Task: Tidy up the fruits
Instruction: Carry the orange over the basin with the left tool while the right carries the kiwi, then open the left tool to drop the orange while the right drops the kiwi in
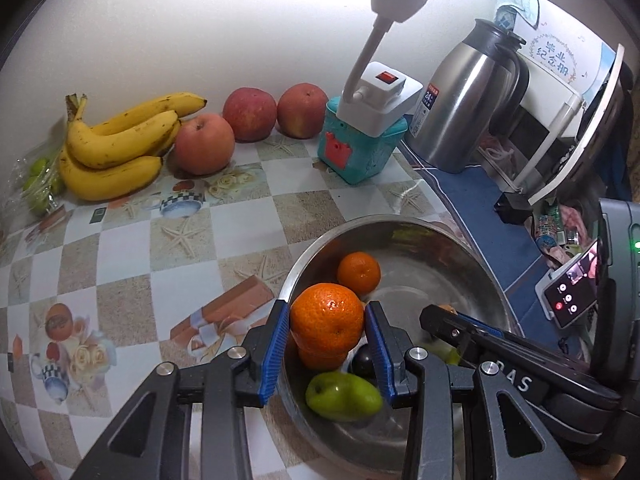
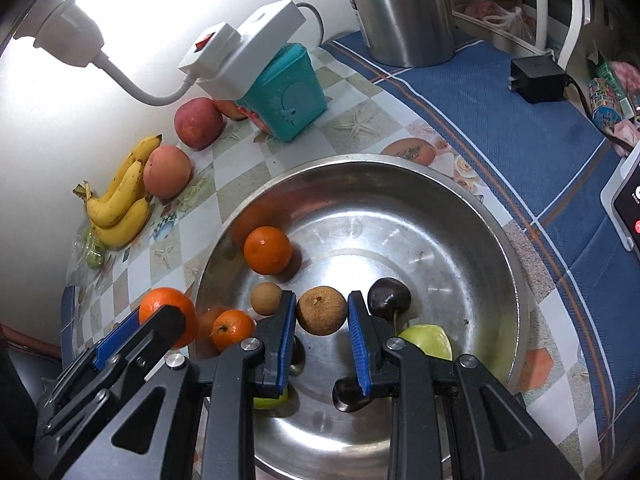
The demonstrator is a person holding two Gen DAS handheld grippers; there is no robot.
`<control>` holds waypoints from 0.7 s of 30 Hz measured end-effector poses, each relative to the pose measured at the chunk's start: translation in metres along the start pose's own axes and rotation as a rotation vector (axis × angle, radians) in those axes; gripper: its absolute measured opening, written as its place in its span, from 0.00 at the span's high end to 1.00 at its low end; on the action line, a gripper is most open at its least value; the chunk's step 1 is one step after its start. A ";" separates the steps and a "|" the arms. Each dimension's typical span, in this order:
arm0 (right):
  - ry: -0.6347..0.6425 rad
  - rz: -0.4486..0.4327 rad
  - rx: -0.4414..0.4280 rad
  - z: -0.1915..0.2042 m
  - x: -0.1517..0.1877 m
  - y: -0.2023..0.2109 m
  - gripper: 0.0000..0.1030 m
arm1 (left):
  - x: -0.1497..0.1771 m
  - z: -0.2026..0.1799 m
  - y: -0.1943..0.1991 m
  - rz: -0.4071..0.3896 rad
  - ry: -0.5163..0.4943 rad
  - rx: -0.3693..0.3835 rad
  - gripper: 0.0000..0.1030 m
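We see a steel bowl (image 2: 500, 240) on the bench, holding a mandarin (image 2: 267, 250) near its far wall, a smaller one (image 2: 232, 329), a tan longan (image 2: 266, 298), a dark plum (image 2: 389, 295) and a green fruit (image 2: 428, 340). A large mandarin (image 1: 327, 317) is held above the bowl's rim between blue fingers (image 1: 276, 348); a brown, rough-skinned longan (image 2: 321, 311) is pinched over the bowl's middle. Along the wall lie four bananas (image 1: 116, 144) in a bunch and three red apples (image 1: 204, 144).

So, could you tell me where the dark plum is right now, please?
In the right wrist view, the dark plum lies inside the steel bowl, right of the brown fruit and above the green fruit.
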State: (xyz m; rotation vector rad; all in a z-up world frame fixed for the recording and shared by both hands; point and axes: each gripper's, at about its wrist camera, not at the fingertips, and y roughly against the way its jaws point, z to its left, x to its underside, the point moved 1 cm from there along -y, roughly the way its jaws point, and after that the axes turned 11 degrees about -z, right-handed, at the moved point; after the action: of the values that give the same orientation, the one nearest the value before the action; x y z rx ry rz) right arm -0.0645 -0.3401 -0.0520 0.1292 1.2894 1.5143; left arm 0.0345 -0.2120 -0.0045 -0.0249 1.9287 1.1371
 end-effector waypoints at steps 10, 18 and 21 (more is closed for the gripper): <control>-0.002 0.022 0.005 -0.002 0.004 -0.011 0.73 | 0.007 0.000 -0.016 -0.008 -0.009 0.001 0.60; 0.012 0.040 0.026 -0.003 0.006 -0.016 0.73 | 0.009 0.000 -0.019 -0.004 -0.016 -0.003 0.59; 0.016 0.044 0.033 -0.002 0.007 -0.017 0.73 | 0.009 0.000 -0.019 -0.004 -0.016 -0.004 0.59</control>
State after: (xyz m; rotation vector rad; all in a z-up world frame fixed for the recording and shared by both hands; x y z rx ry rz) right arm -0.0581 -0.3396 -0.0692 0.1682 1.3320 1.5345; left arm 0.0371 -0.2196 -0.0242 -0.0215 1.9120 1.1351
